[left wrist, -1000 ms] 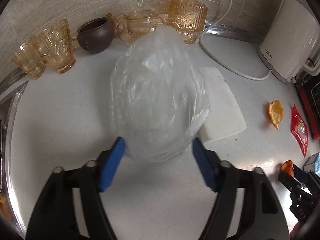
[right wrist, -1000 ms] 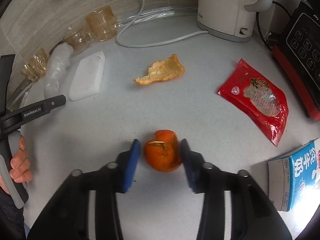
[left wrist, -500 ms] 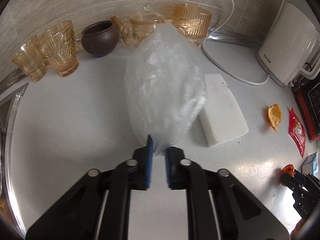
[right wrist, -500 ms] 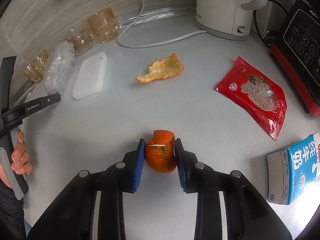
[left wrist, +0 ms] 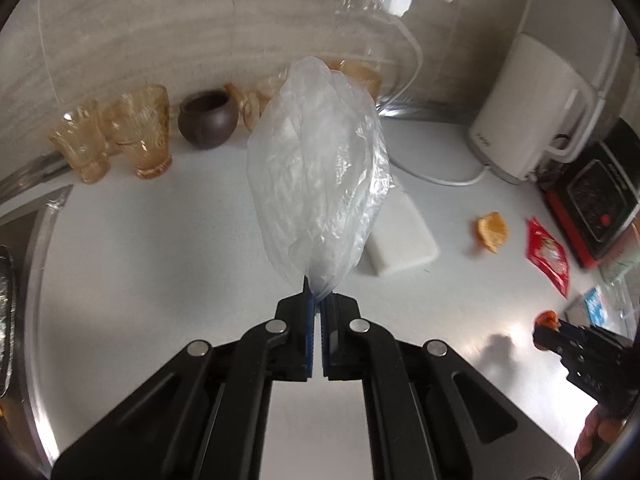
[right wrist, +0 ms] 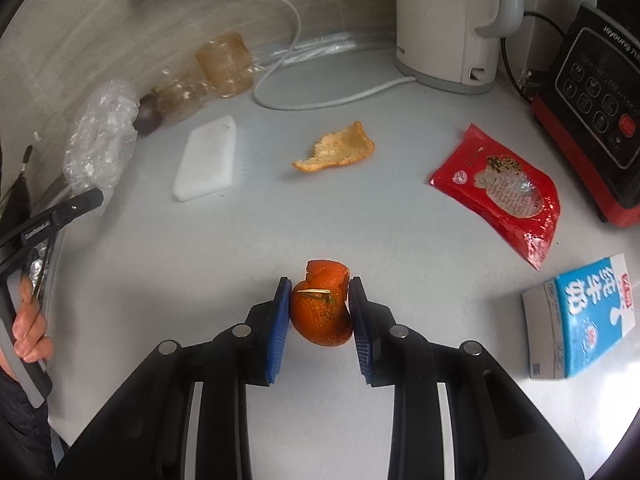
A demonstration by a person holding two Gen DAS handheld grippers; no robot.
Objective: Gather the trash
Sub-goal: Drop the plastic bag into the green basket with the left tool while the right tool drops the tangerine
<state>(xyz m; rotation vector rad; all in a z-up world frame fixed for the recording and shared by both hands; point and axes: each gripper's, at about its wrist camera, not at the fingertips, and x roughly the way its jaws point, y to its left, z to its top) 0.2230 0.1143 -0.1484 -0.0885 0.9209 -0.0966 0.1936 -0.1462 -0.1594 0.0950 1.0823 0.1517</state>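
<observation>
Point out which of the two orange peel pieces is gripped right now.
The curled, deep-orange peel, pinched between the right gripper pads. The other peel lies flat and paler, pith up, untouched farther back on the counter.

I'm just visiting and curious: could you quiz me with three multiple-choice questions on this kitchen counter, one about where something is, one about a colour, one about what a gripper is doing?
1. Where does the flat piece of orange peel lie?
A. Between the white block and the red packet
B. Inside the milk carton
C. Under the kettle

2. What colour is the small round pot by the wall?
A. Green
B. Dark brown
C. White

3. What is the left gripper doing?
A. Standing wide open over nothing
B. Holding a glass
C. Pinching the clear plastic bag

Answers: 1 A, the right wrist view shows it on the counter between those two. 2 B, the left wrist view shows it dark brown. 3 C, the bag's edge sits between its closed pads.
</observation>
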